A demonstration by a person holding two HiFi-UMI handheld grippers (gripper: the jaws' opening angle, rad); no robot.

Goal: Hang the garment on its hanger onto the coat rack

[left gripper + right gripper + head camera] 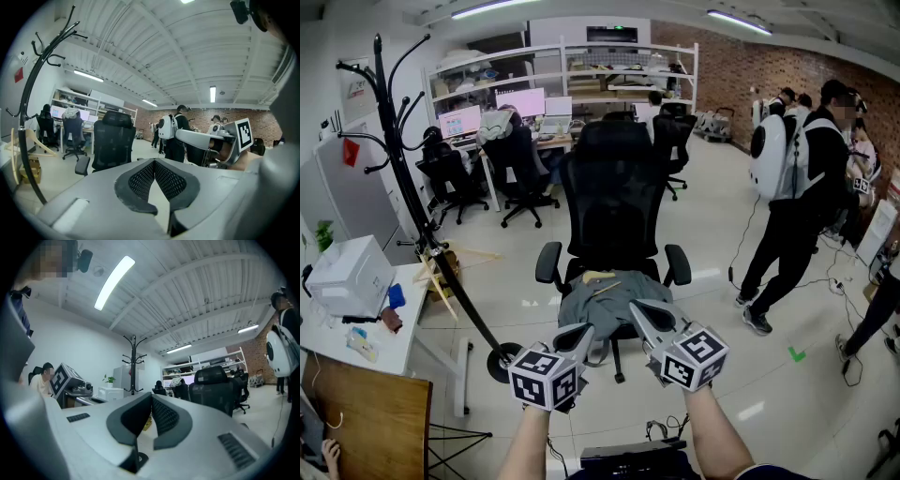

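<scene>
Garment (598,307), grey, lies crumpled on the seat of a black office chair (614,192) at the centre of the head view. A wooden hanger (598,279) rests on its upper part, near the chair back. The garment is not on the coat rack (397,150).

The coat rack is a black pole with curved hooks at the top. It stands left of the chair, well apart from it, and its round base (501,362) sits on the pale floor (750,375). In the left gripper view the coat rack (27,119) rises at the left edge, with the office chair (112,140) to its right.

Left gripper (578,331): held just short of the seat's front edge, over the garment's near left corner. Its own view shows the jaws clenched tip to tip with nothing between them.

Right gripper (641,310): held beside the left one, over the garment's near right part. Its own view shows the jaws likewise pressed together and gripping nothing. Contact between either gripper and the cloth cannot be determined.

A white printer (347,277) stands on a table (337,347) at the left. A person wearing a white backpack (772,155) stands to the right of the chair, well clear of it.
</scene>
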